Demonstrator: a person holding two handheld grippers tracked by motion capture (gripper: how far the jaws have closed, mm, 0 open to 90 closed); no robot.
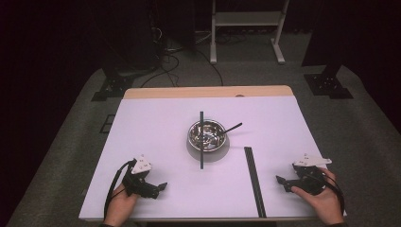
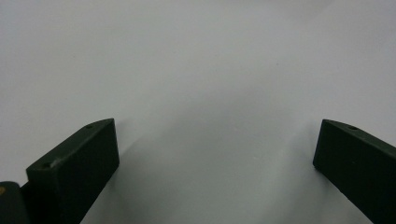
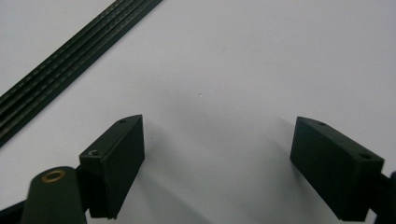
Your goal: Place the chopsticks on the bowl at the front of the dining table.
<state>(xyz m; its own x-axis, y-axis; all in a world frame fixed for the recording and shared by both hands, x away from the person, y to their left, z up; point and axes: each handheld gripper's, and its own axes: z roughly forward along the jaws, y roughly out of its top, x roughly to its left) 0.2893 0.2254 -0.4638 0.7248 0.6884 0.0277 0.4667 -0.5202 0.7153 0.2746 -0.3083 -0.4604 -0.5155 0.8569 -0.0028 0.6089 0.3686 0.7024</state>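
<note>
On the white tabletop (image 1: 156, 137), a bowl (image 1: 207, 135) sits mid-surface. Left claw (image 1: 161, 187) and right claw (image 1: 279, 180) both rest wide apart, gripping nothing, near black strips (image 1: 254, 179).

High view: white table (image 1: 156, 137) evenly lit from overhead, room around it nearly black, floor dim. Metal bowl (image 1: 207, 134) throws specular glints, soft shadow pooling on its near side. Overall soft, low resolution, slight purple cast on the tabletop.

Left gripper view: jaws dark and underexposed, diffuse shadow spreading on the table between and ahead of them; surface featureless, greyish.

Right gripper view: same soft shadows beneath both jaws; black strips (image 3: 70, 65) beyond the left jaw mildly blurred.
</note>
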